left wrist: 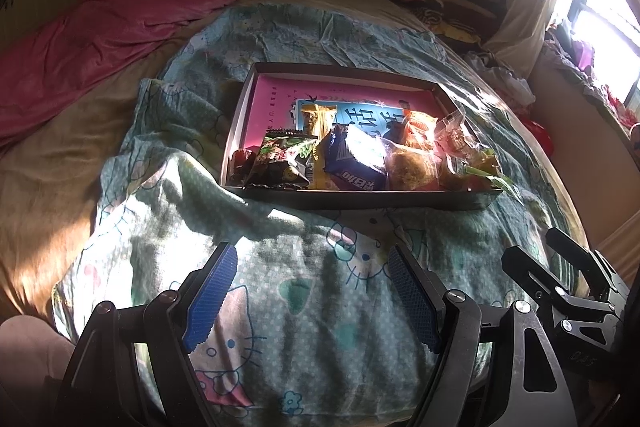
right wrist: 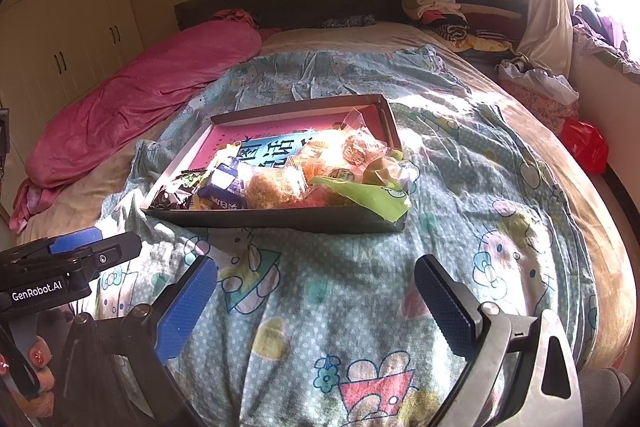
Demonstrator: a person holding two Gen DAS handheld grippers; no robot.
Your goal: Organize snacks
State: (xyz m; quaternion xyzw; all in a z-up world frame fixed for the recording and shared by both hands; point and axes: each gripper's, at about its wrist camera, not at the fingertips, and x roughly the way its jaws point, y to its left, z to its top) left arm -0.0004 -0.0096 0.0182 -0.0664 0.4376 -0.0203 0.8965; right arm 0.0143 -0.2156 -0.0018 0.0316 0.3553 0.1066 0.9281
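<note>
Holding both grippers, left (left wrist: 312,301) and right (right wrist: 316,307), jaws wide and empty; I count snacks (left wrist: 360,159) heaped in box (left wrist: 372,201), unsorted.

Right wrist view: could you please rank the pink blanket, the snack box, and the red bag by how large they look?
1. pink blanket
2. snack box, nearer the camera, so its place is less certain
3. red bag, clearly smallest

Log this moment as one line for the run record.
left gripper: open, empty | right gripper: open, empty | snacks: piled in box | box on bedspread
</note>
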